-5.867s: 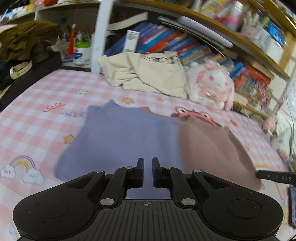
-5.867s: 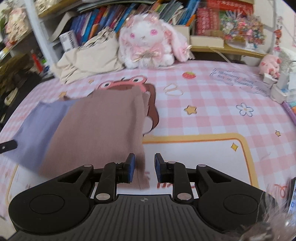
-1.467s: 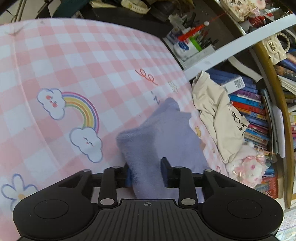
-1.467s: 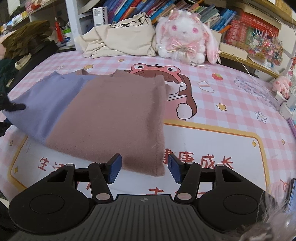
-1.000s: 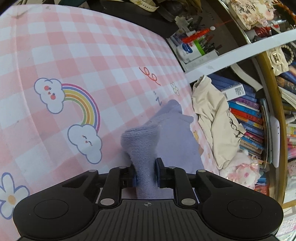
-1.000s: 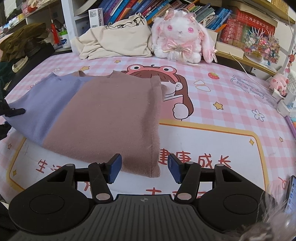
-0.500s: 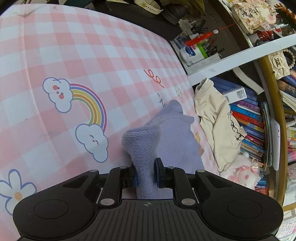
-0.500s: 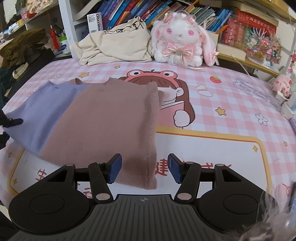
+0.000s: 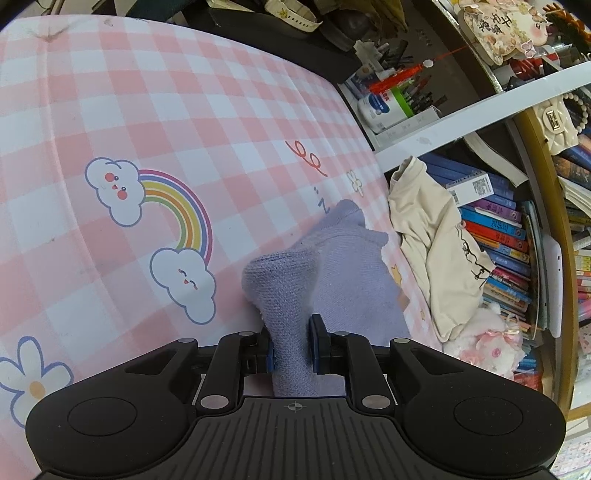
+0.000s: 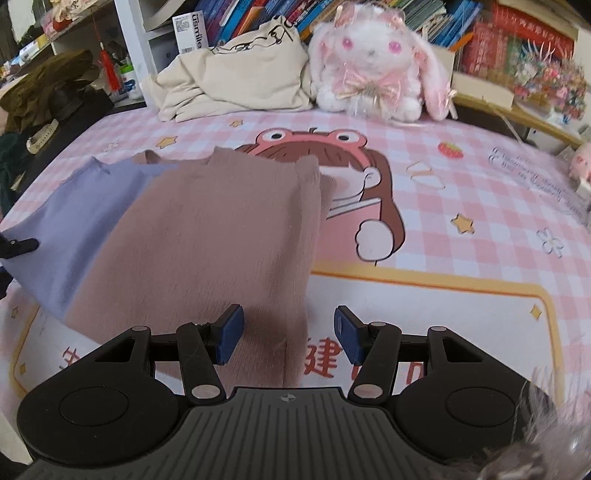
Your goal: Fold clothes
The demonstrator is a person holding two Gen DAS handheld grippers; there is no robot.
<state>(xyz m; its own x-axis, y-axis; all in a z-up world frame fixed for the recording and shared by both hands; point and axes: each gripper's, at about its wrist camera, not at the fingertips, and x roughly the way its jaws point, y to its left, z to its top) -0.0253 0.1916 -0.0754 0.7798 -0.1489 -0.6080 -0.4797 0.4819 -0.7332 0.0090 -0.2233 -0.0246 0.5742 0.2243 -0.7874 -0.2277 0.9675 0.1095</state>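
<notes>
The sweater (image 10: 207,236), half lilac and half dusty brown, lies spread flat on the pink checked bed cover (image 10: 461,177), its brown half over the printed cartoon girl in the frog hat (image 10: 354,173). From my left gripper (image 9: 291,341) I see the lilac corner bunched up into a thick ridge and pinched tight between the two blue pads, so that corner stands off the cover while the rest of the lilac half trails away flat behind it. In the right wrist view that same gripper shows only as a dark tip at the far left edge of the lilac cloth.

My right gripper (image 10: 290,334) has its jaws spread wide, holding nothing. The near brown edge of the sweater lies under the gap between the fingers; whether the left pad touches the cloth I cannot tell, and the right one is over the bare cover with the red printed characters.

Near the left gripper the cover shows a rainbow (image 9: 173,206) between two clouds. Beyond the sweater, a crumpled cream top (image 10: 236,81) sits against the bookshelf (image 10: 258,14), with a white and pink plush rabbit (image 10: 373,62) just beside it.
</notes>
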